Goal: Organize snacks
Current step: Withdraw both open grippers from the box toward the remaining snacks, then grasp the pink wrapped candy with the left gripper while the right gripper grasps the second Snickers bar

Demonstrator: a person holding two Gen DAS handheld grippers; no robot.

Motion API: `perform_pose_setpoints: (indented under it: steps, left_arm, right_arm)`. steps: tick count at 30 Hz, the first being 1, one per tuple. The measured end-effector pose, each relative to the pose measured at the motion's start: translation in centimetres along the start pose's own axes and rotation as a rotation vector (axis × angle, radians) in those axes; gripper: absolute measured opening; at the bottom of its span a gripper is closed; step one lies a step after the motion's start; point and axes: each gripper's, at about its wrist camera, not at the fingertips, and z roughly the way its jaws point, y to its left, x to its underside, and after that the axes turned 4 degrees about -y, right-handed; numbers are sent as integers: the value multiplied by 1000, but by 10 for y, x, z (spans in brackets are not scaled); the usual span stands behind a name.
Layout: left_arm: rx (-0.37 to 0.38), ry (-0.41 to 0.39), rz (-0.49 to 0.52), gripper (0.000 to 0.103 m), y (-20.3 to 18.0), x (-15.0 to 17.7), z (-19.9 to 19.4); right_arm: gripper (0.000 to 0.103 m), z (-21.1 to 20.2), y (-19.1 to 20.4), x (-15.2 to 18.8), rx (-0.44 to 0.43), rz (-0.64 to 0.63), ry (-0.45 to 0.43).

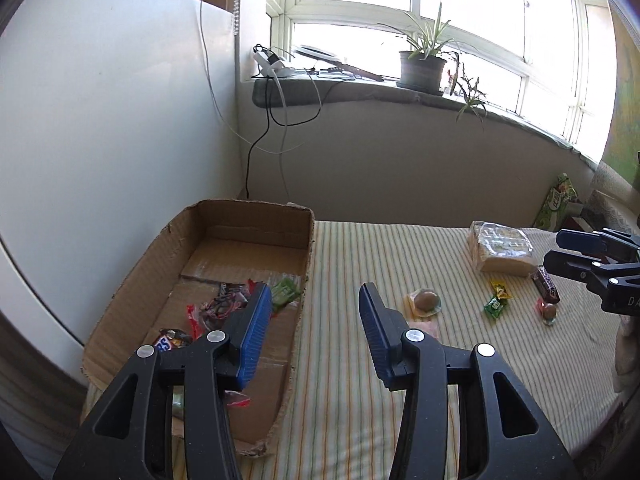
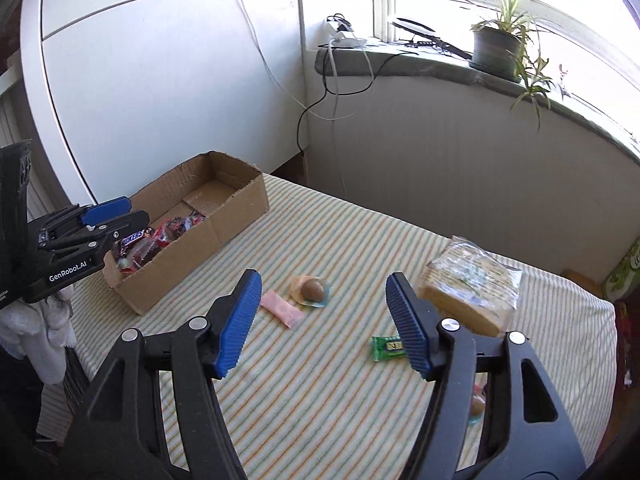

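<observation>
Lying flat — pink wafer packet (image 2: 281, 309) runs diagonally beside cardboard box (image 2: 224, 222).

Open striped cloth (image 2: 320, 380) between cardboard box (image 2: 240, 216) and bread pack (image 2: 472, 292).

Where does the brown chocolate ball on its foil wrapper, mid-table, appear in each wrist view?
Left wrist view: chocolate ball lies just right of centre, right of the tool's right-hand finger, on the striped cloth.
Right wrist view: chocolate ball sits at centre, beside a pink packet.
Shared landmark: the cardboard box, to its left in both.
</observation>
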Motion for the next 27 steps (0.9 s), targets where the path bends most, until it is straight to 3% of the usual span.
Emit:
perform_pose_setpoints:
  steps: [6,12,19,27]
  left_arm:
    - [91,66,54,44,-40,13,23]
    - [155,137,40,44,-63,27,46]
    - [161,203,19,44,-71,38,65]
    - [166,257,-10,44,-71,41,89]
  right_arm:
    - [68,-24,-69,33,108,132,35]
    - [68,-28,-116,69,189,203,103]
    - [68,-15,-137,89,170,258,142]
    - [68,18,-149,82,140,287,176]
